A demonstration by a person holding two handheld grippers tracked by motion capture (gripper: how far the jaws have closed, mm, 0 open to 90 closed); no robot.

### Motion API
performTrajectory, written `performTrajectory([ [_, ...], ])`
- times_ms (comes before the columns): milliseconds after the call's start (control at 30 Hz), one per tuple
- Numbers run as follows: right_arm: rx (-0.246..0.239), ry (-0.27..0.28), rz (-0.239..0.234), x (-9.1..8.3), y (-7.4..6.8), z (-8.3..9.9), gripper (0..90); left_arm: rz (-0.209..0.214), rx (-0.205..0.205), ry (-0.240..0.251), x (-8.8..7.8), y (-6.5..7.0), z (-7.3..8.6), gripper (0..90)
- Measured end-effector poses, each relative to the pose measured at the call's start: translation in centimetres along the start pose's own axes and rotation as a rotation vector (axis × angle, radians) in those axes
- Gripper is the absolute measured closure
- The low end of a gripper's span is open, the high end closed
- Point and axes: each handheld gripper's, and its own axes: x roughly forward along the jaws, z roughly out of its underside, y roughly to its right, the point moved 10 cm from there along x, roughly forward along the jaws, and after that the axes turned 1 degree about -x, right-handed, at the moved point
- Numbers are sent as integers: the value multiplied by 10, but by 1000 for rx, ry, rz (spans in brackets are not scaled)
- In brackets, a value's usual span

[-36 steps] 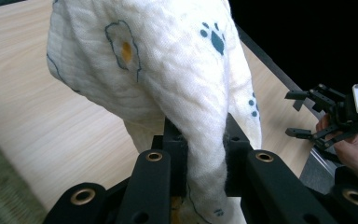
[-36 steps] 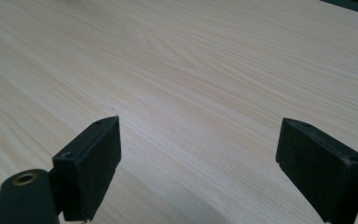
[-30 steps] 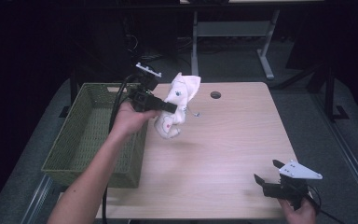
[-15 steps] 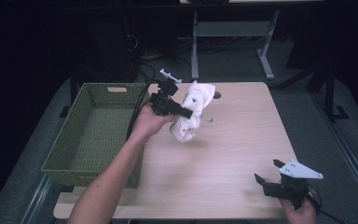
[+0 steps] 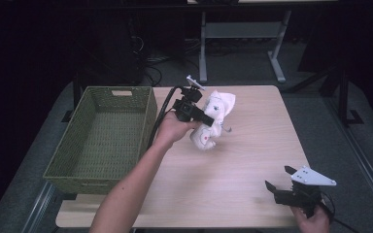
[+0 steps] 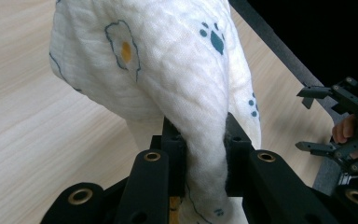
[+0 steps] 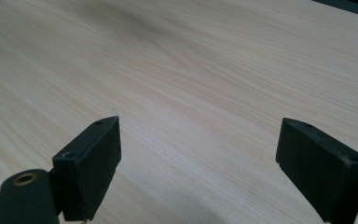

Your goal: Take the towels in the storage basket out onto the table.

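Cloth first: from the high view I see the white printed muslin cloth (image 5: 212, 119) bunched and hanging from my left claw (image 5: 205, 118), its lower end down at the light wooden table (image 5: 252, 145), roughly at the middle of the far half, just right of the green woven rectangular basket (image 5: 77, 167) that stands at the table's left edge. My left hand (image 5: 171, 130) carries that claw with the forearm coming in from the bottom, and a black cable runs off it toward the basket's near corner. My right claw (image 5: 278, 178) sits at the near right corner of the table, well apart from the cloth, with its grey three-cornered plate (image 5: 313, 177) on top and my right hand (image 5: 311, 221) behind it. In the left gripper view the jaws are clenched on a twisted fold of the cloth (image 6: 168, 84), the pads pressing it from both sides; the fabric billows out above them, showing a fried-egg print and dark green paw marks, with the table (image 6: 37, 130) beneath and the right claw (image 6: 314, 119) far off at the right edge. In the right gripper view the right claw (image 7: 198, 161) is released, its jaws spread wide with bare wood grain of the table (image 7: 191, 70) between them.
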Motion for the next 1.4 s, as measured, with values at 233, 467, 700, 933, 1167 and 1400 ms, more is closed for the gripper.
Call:
performTrajectory([
  [233,-1,-1,-4,-1,0,0,136,-13,-29,-32,29,-2,0,758],
  [467,-12,1,-3,0,0,0,136,-37,-48,-77,57,-5,6,759],
  [700,-11,3,-5,-1,0,0,136,-63,-67,-128,86,-13,22,757],
  [933,-18,0,-5,0,0,0,136,-97,-67,-163,103,-18,33,739],
  [1167,-9,-3,-9,0,-2,1,136,-100,-75,-169,118,-19,40,683],
  [1400,-14,-4,-15,0,-4,1,136,-73,-64,-139,115,-14,36,552],
])
